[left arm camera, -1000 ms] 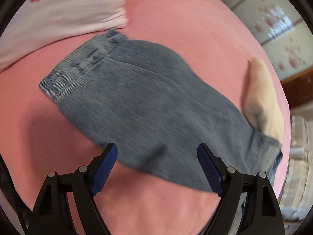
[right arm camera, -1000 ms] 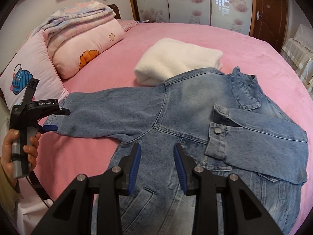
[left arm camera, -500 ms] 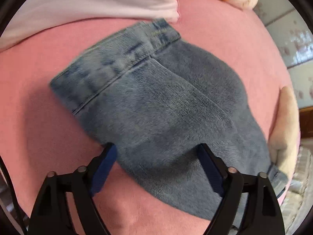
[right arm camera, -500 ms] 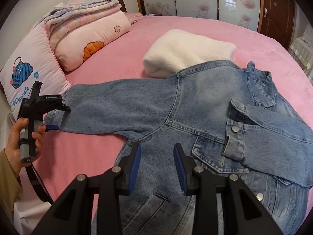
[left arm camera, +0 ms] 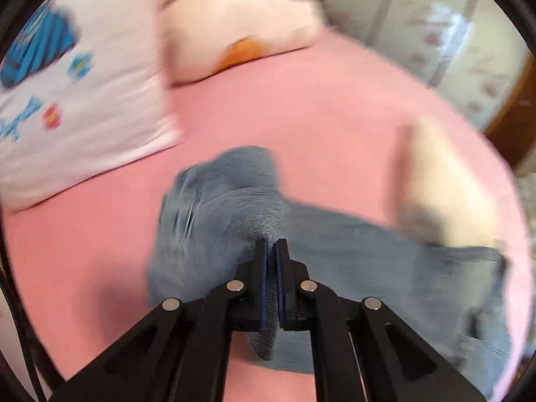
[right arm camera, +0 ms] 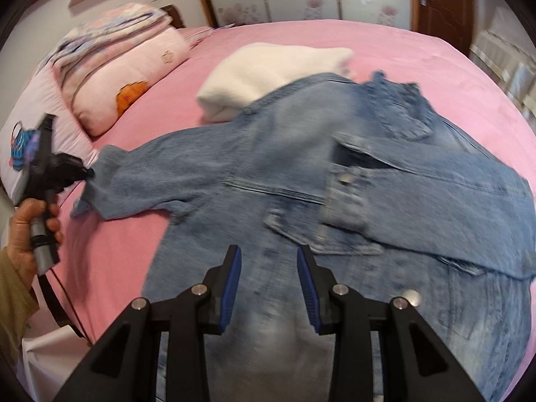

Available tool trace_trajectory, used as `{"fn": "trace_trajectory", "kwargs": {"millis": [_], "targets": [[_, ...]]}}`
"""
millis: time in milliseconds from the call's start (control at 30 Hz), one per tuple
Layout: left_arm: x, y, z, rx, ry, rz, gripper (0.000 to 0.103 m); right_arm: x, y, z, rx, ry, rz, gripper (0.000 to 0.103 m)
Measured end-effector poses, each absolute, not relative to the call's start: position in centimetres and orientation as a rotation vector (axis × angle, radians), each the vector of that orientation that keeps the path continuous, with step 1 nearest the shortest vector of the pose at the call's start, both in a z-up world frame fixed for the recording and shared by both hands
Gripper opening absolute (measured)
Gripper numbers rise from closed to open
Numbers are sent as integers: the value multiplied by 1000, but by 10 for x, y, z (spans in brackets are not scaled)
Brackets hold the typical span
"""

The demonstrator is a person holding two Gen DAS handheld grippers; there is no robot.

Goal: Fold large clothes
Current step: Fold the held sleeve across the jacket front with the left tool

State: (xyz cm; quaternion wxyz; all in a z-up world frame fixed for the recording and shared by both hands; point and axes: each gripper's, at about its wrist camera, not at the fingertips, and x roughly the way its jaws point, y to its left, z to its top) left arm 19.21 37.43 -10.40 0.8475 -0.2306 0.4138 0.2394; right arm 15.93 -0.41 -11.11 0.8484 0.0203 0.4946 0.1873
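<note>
The left gripper [left arm camera: 272, 251] pinches the cuff of the heavy, floppy denim jacket [right arm camera: 301, 167], its fingers having just closed, while the right gripper [right arm camera: 269, 268] hovers half-open above the hem.

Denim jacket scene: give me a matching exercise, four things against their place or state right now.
Things:
1. left gripper
2. right gripper
3. white sweater
4. denim jacket

States:
A. folded, partly under the jacket's shoulder
B. jaws apart, nothing between them
C. spread on the pink bed
D. clamped on the sleeve end

Pairs: 1-D, 2-B, 3-A, 4-C
</note>
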Motion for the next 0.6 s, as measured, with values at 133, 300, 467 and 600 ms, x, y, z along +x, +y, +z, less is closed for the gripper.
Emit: {"fn": "trace_trajectory", "kwargs": {"millis": [133, 300, 467, 600], "targets": [[212, 264, -55, -375, 789, 264, 3, 158, -47, -111, 120, 1040, 339, 35], [228, 124, -53, -316, 823, -49, 3, 157, -105, -108, 210, 1015, 251, 35], [234, 0, -102, -179, 968, -251, 27, 152, -157, -113, 241, 1007, 156, 35], [222, -37, -123, -110, 997, -315, 29, 148, -187, -127, 261, 1033, 116, 35]]}}
